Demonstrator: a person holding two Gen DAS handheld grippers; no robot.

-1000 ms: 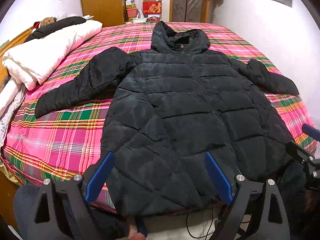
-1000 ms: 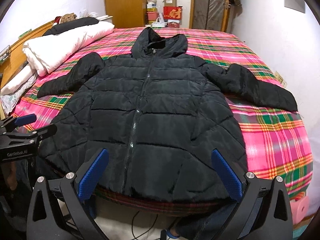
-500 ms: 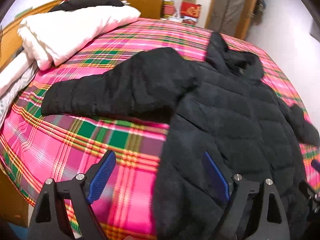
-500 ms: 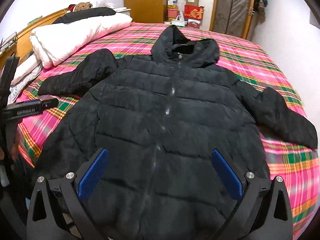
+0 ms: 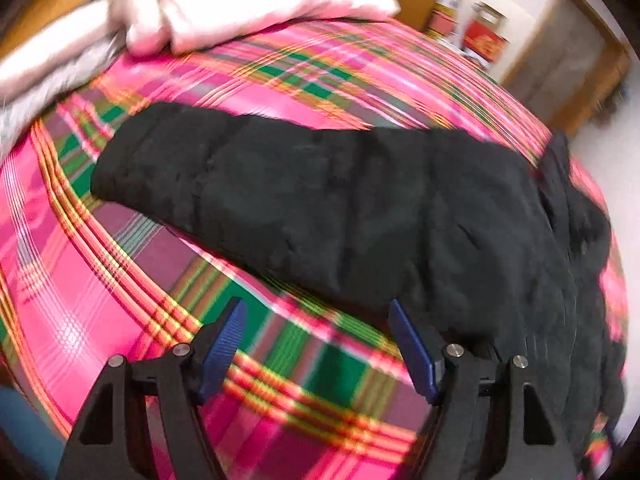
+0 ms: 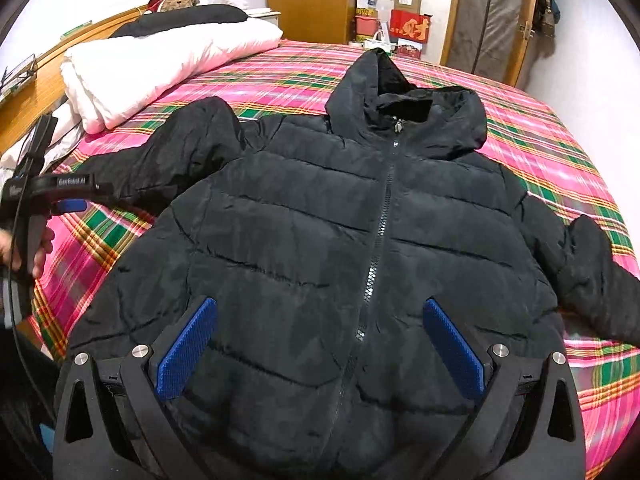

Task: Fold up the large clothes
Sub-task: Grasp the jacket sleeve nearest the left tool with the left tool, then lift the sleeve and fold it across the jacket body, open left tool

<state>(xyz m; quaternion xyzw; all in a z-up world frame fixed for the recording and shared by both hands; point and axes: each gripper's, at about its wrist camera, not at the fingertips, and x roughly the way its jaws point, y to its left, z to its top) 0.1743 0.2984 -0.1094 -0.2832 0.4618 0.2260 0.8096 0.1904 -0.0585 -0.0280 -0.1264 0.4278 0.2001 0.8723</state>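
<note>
A black quilted hooded puffer jacket (image 6: 360, 240) lies zipped and face up on the bed's pink plaid sheet (image 6: 540, 140). The right wrist view takes in its whole front, right gripper (image 6: 320, 344) fingers spread above the hem – nothing between them. The left view, blurred, shows only the left sleeve (image 5: 248, 196); the left gripper (image 5: 320, 344), fingers apart and just closing in, hovers near its edge with only sheet between
</note>
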